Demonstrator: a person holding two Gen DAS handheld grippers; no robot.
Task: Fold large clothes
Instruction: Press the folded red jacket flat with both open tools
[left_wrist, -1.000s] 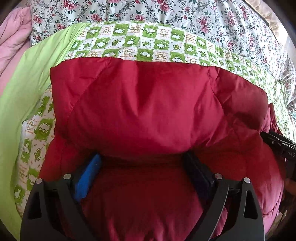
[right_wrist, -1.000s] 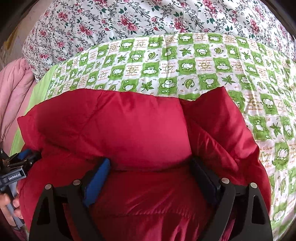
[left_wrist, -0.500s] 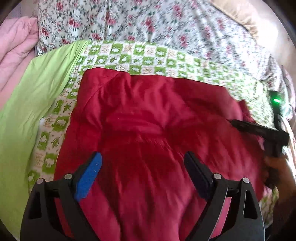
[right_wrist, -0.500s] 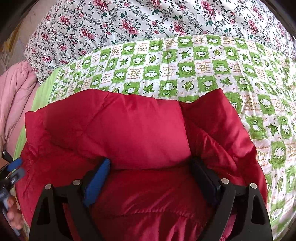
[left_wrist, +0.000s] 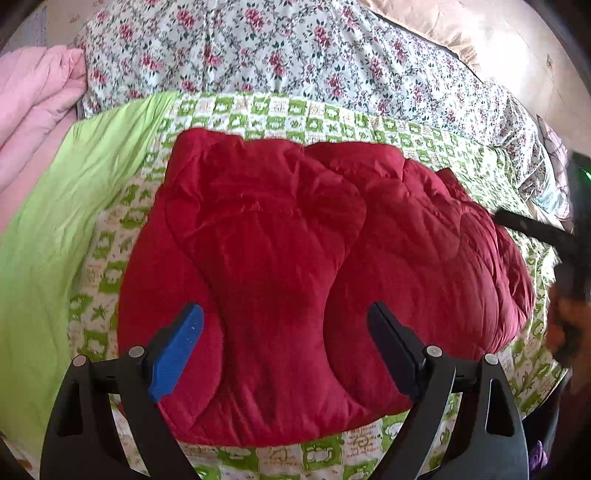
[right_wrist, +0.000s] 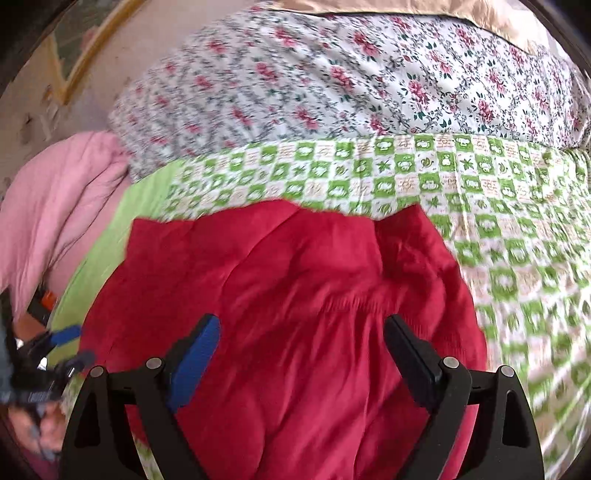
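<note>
A padded red jacket (left_wrist: 295, 258) lies folded into a thick bundle on the green-checked sheet (left_wrist: 332, 122). My left gripper (left_wrist: 282, 310) hovers above its near half, open, with nothing between its fingers. My right gripper (right_wrist: 301, 321) also hangs open over the jacket (right_wrist: 295, 295), clear of the cloth; that view is blurred. The left gripper (right_wrist: 74, 345) shows small at the lower left of the right wrist view. A black finger (left_wrist: 532, 229) of the right gripper and a hand show at the right edge of the left wrist view.
A floral quilt (left_wrist: 277, 55) is heaped behind the jacket. A pink quilt (left_wrist: 33, 96) lies at the far left, beside a plain green strip of sheet (left_wrist: 55, 221). A beige pillow (right_wrist: 424, 14) sits at the back. The checked sheet (right_wrist: 517, 240) spreads to the right.
Both grippers have pulled back and up from under the jacket's puffed fold, the left one first, then the right. The fold now lies flat on the jacket.
</note>
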